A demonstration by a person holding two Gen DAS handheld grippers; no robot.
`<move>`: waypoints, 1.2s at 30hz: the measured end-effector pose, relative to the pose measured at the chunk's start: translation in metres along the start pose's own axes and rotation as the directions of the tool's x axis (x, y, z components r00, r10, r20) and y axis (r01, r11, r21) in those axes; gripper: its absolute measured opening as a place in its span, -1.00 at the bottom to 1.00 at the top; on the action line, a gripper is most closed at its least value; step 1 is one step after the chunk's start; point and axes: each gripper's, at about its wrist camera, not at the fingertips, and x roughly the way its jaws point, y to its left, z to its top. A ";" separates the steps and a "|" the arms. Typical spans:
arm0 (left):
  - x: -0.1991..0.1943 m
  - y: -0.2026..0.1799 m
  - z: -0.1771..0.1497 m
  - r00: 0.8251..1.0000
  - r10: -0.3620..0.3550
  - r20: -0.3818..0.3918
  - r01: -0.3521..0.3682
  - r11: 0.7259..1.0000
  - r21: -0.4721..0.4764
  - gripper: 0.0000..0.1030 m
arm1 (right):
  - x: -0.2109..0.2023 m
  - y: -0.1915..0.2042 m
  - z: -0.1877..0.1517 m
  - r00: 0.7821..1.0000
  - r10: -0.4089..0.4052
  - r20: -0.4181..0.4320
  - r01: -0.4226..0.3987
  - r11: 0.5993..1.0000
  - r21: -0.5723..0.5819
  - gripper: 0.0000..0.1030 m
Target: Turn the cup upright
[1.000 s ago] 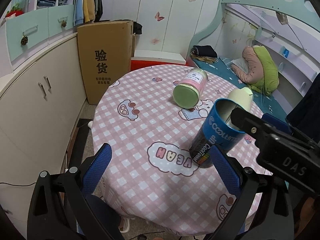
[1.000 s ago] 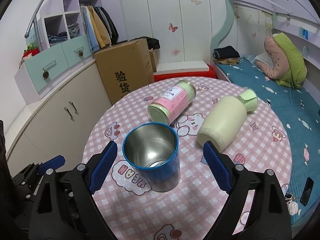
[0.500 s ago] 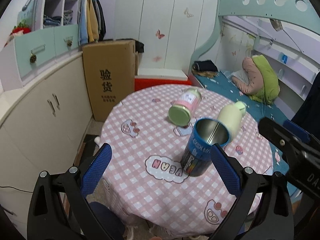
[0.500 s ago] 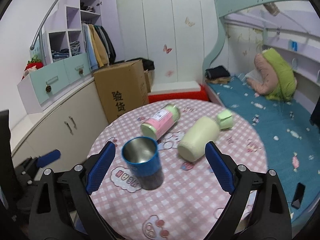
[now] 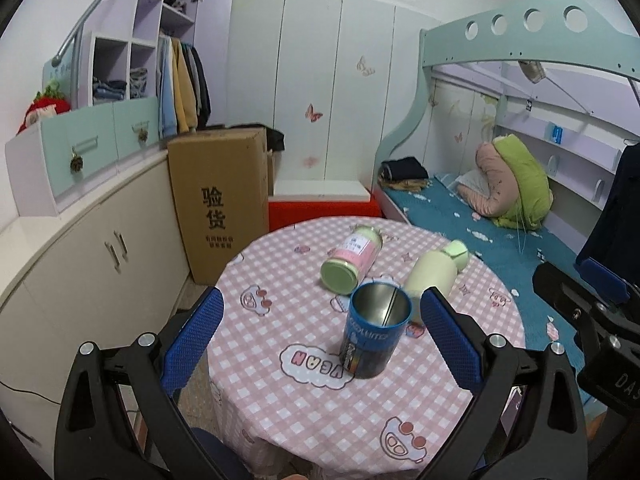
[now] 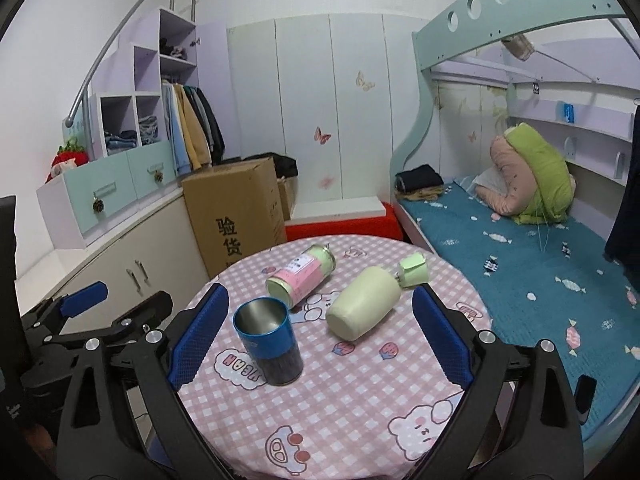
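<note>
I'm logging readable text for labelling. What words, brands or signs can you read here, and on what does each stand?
"验货": cardboard box; smaller print beneath is blurred.
"COOLHITS", roughly, partly blurred: blue cup.
"VEAN", seen inverted: tablecloth.
"DAS": right gripper's body, cut off at the left-wrist view's edge.
Pink jar label: too small.

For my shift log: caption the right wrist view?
Blue cup upright on checked table; open right tool hovers, empty.

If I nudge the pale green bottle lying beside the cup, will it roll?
Probably. The bottle lies on its side, round-bodied, so it may roll or pivot on the tablecloth. Its narrower cap end likely curves its path. The cup stands upright close by.
</note>
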 end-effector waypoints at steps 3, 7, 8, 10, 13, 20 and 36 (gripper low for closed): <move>-0.010 -0.004 0.003 0.999 0.005 0.035 -0.005 1.000 0.006 0.85 | -0.009 -0.002 0.002 1.000 0.000 0.018 0.000 1.000 -0.001 0.82; -0.021 -0.011 0.006 0.997 0.013 0.078 -0.015 1.000 0.020 0.85 | -0.023 -0.004 0.004 0.999 0.006 0.046 -0.006 1.000 -0.005 0.83; -0.023 -0.012 0.007 0.996 0.014 0.085 -0.016 1.000 0.022 0.85 | -0.026 -0.004 0.005 0.999 0.006 0.053 -0.006 1.000 -0.009 0.86; -0.027 -0.014 0.008 0.995 0.014 0.101 -0.016 1.000 0.023 0.85 | -0.030 -0.002 0.005 0.998 -0.001 0.065 0.003 1.000 -0.022 0.86; -0.031 -0.016 0.010 0.993 0.011 0.115 -0.014 1.000 0.023 0.85 | -0.035 -0.001 0.008 0.997 -0.008 0.083 0.010 1.000 -0.027 0.86; -0.035 -0.023 0.012 0.989 0.010 0.150 -0.014 1.000 0.027 0.85 | -0.039 -0.005 0.011 0.994 -0.014 0.104 0.016 1.000 -0.022 0.87; -0.030 -0.028 0.015 0.987 0.000 0.162 -0.005 1.000 0.029 0.85 | -0.036 -0.007 0.016 0.994 -0.015 0.108 0.017 1.000 -0.018 0.89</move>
